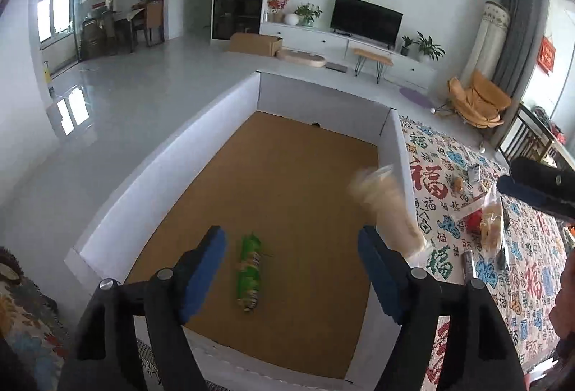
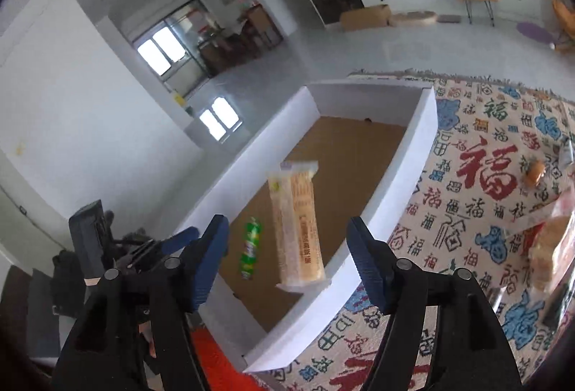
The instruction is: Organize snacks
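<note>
**Cracker pack dropping into the box, both grippers open**

The cracker pack [image 2: 296,225] is hanging in mid-air between the right gripper's [image 2: 287,261] jaws in the right wrist view, upright and slightly tilted, touching neither pad. It is showing at centre frame, over the box's [image 2: 402,197] brown floor and close to its right wall. In the left wrist view the same pack [image 1: 386,207] is appearing as a pale blur at right of centre, just beside that wall.

The right gripper's jaws are standing wide apart, holding nothing. The left gripper [image 1: 293,272] is also gaping wide with nothing between its pads; it is pointing down into the box from the lower part of its frame. Part of the left gripper [image 2: 179,236] is peeking in at the lower left of the right wrist view, and a blue pad of the right gripper [image 1: 532,193] is entering at the right edge of the left wrist view.

A green pack [image 1: 248,274] is lying on the box floor, lower centre in the left view, and lower centre-left [image 2: 250,247] in the right view, just left of the falling pack.

Other snacks are lying on the patterned cloth [image 1: 449,211] covering the desk to the right of the box: a small orange item [image 1: 457,183], and a clear bag [image 1: 490,225] of bread-like pieces nearer the right edge.
</note>
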Demonstrator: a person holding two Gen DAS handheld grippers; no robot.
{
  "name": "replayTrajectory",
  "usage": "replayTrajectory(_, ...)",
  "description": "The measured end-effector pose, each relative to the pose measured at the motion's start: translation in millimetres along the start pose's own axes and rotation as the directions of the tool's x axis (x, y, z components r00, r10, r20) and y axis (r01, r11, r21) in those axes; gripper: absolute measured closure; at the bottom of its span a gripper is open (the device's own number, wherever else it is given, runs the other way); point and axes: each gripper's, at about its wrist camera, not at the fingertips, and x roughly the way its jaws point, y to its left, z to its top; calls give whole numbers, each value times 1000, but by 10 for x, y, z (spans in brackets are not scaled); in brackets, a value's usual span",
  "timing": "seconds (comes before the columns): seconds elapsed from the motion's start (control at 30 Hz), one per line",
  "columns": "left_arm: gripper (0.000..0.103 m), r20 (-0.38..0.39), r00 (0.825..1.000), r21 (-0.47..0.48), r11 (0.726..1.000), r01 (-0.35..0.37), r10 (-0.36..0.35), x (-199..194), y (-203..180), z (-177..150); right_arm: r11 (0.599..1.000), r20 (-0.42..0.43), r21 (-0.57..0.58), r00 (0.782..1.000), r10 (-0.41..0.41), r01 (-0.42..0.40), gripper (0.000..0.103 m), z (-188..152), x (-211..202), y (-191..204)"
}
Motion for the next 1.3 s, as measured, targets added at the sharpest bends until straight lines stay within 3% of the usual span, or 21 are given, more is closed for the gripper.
replayTrajectory(0.1,23,14,1000,-27,1000,11,-11,57,-39,-102,997,-1,27,998,-69,69,32,-278,-93,-419)
replayTrajectory(0.17,23,49,993,-22,994,108,-107,72,-163,-111,983,9,28,983,-181,181,32,-492,-243,-759)
replayTrajectory(0.2,23,66,986,-7,988,152,-151,76,-233,-116,964,17,16,964,-267,267,32,-635,-333,-967)
replayTrajectory(0.3,20,73,969,84,969,231,-238,211,-589,-89,858,20,5,858,-514,514,32,-1080,-643,-1634)
replayTrajectory(0.4,19,4,968,141,958,249,-252,463,-915,-64,736,-24,81,739,-673,672,32,-1437,-1009,-2322)
replayTrajectory(0.5,19,-70,971,104,967,234,-227,673,-1037,-137,633,-38,153,645,-764,759,32,-1622,-1393,-2807)
replayTrajectory(0.57,19,-94,982,126,976,177,-166,746,-1118,-198,590,-42,178,605,-795,788,32,-1697,-1577,-2984)
replayTrajectory(0.6,19,-90,983,133,976,171,-160,722,-1159,-206,581,-41,190,598,-800,791,32,-1733,-1638,-3061)
replayTrajectory(0.67,19,-87,983,128,977,171,-160,694,-1194,-257,616,-37,258,645,-764,745,29,-1767,-1760,-3197)
replayTrajectory(0.7,19,-95,982,123,977,173,-162,672,-1204,-294,619,-29,273,650,-759,736,29,-1763,-1755,-3225)
replayTrajectory(0.8,19,-107,983,126,978,164,-151,641,-1250,-423,603,-49,242,630,-775,760,25,-1760,-1686,-3216)
replayTrajectory(0.9,19,-97,989,188,974,129,-113,622,-1347,-500,577,-58,229,603,-796,784,20,-1752,-1657,-3190)
replayTrajectory(0.97,19,-89,990,211,969,128,-112,620,-1402,-506,586,-59,251,617,-785,770,19,-1758,-1668,-3232)
replayTrajectory(1.07,19,-98,990,222,968,117,-97,625,-1423,-471,581,-61,245,611,-789,776,19,-1784,-1655,-3237)
replayTrajectory(1.2,19,61,998,302,953,-18,0,318,-1592,-448,581,-62,248,611,-789,775,18,-1780,-1654,-3242)
replayTrajectory(1.3,18,220,975,377,921,-101,17,-54,-1819,-507,579,-63,247,609,-791,777,18,-1785,-1656,-3239)
